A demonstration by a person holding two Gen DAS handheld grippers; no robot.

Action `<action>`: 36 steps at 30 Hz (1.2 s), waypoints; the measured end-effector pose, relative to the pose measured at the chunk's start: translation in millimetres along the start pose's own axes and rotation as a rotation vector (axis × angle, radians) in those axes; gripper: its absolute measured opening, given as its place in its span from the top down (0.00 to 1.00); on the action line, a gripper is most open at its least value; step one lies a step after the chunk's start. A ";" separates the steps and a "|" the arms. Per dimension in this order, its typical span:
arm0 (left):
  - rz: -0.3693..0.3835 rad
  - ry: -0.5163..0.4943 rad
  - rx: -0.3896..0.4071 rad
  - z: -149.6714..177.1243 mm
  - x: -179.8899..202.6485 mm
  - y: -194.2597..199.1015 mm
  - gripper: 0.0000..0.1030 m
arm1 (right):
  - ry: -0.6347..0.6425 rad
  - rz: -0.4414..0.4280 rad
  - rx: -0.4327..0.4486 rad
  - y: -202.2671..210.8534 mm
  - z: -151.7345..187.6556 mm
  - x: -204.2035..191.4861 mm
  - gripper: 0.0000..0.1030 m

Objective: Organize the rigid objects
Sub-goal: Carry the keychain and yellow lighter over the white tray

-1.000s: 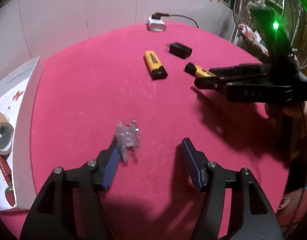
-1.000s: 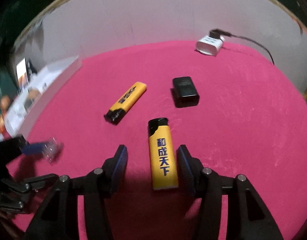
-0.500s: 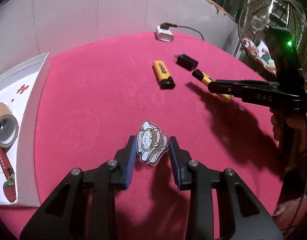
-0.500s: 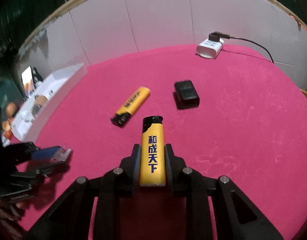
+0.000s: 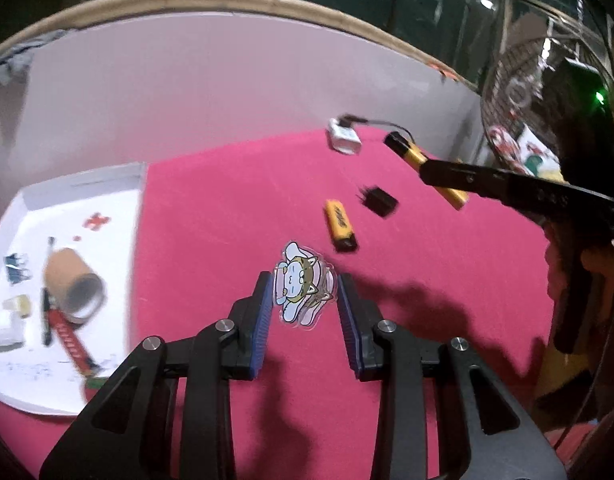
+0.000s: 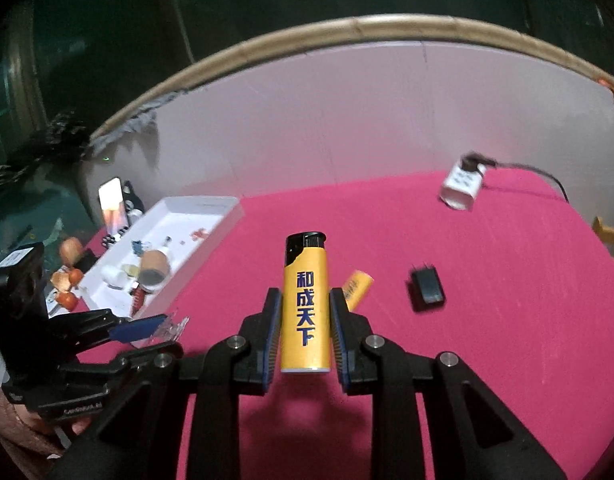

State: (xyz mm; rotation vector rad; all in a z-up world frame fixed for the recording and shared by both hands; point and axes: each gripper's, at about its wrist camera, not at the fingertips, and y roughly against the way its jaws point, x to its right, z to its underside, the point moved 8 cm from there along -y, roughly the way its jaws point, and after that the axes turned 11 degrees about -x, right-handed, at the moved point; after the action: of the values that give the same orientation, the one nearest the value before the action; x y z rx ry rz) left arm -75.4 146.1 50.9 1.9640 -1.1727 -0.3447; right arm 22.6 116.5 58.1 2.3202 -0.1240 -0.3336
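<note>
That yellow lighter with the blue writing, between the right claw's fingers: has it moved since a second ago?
Yes. The yellow lighter, then lying on the red tablecloth, now hangs above it, clamped in the right gripper, over its shadow.

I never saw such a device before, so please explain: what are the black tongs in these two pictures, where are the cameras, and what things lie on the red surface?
No robot here: a person holds a two-finger gripper in each hand, with a camera on each looking along its fingers.

The left camera shows the left gripper closed on a clear cartoon cat charm. The right camera shows the right gripper closed on a yellow lighter. Both are lifted off the red cloth.

On the cloth lie a second yellow lighter, a small black plug and a white charger with a cable. At the left stands a white tray holding a tape roll and small items.
</note>
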 end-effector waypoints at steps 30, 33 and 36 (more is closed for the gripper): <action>-0.144 0.199 0.172 24.0 -101.6 85.3 0.70 | 0.191 -0.133 0.021 -7.9 -41.9 -127.8 0.78; -0.156 0.217 0.179 27.5 -110.3 89.8 0.70 | 0.195 -0.145 0.020 -9.9 -44.9 -134.8 0.78; -0.168 0.238 0.184 32.3 -120.2 93.4 0.70 | 0.195 -0.160 0.017 -13.7 -49.5 -142.0 0.78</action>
State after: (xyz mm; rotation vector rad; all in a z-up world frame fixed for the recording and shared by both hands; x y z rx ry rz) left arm -215.4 207.0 81.1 2.2009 -0.9162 -0.0859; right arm -100.4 187.4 109.8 2.3706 0.1564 -0.1844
